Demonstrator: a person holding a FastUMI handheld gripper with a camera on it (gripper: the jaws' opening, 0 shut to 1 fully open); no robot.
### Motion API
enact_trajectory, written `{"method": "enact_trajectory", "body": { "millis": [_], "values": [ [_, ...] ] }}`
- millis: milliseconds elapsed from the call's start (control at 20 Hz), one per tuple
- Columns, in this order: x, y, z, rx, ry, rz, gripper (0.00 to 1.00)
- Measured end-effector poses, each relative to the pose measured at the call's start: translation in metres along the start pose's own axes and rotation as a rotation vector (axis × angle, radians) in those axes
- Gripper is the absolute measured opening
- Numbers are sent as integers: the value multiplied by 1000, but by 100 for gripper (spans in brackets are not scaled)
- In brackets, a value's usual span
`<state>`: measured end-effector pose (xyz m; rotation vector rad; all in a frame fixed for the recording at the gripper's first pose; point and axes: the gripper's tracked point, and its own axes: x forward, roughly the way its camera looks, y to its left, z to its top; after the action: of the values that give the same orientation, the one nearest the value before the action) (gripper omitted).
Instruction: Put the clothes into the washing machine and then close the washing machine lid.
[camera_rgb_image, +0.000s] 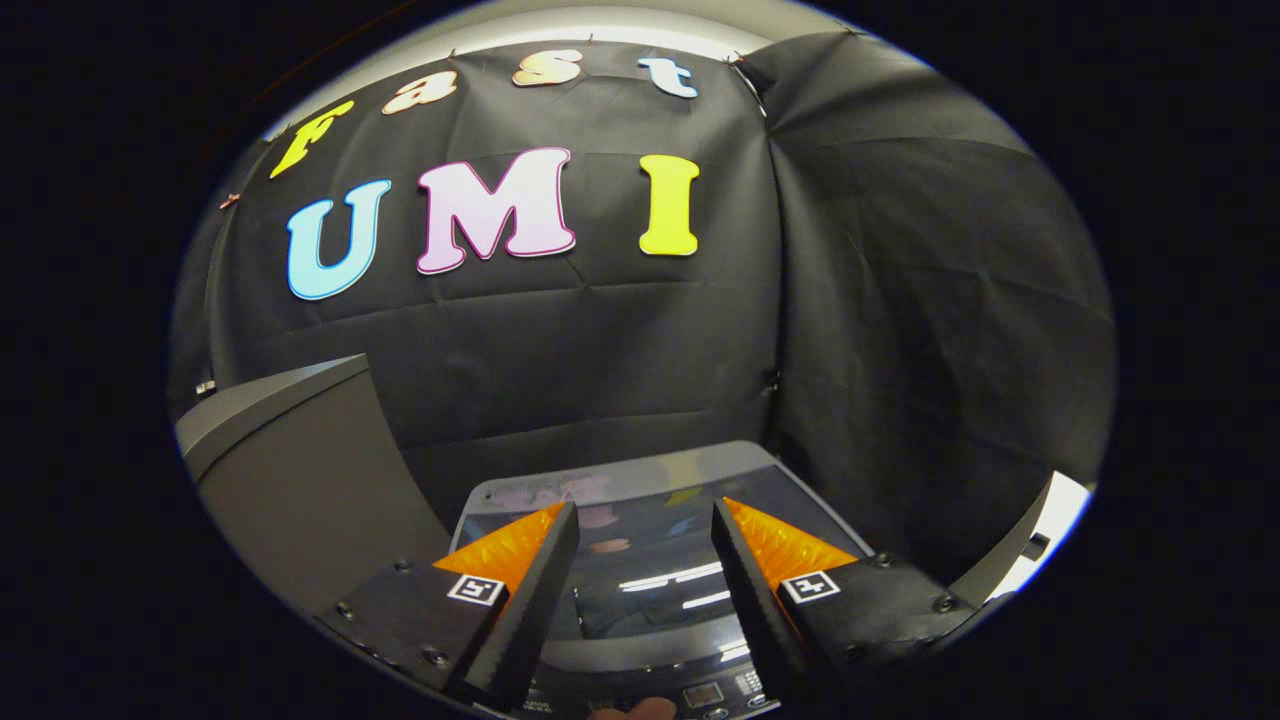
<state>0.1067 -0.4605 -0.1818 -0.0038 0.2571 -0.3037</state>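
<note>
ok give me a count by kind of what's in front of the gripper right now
Washing machine, lid down: 1
Grey cabinet beside it: 1
Gripper, fingers open above the lid: 1
Total: 3

Washing machine (640, 480): glossy lid (650, 570) lies flat and closed on top; control panel (700, 692) runs along its near edge.
</note>
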Motion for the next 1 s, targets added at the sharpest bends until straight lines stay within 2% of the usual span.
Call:
{"method": "enact_trajectory", "body": {
  "millis": [200, 600, 1000],
  "values": [
    [-5, 3, 5, -64, 7, -4, 85],
    [-35, 29, 73, -14, -103, 17, 85],
    [-87, 88, 137, 8, -184, 38, 85]
  ]
}}
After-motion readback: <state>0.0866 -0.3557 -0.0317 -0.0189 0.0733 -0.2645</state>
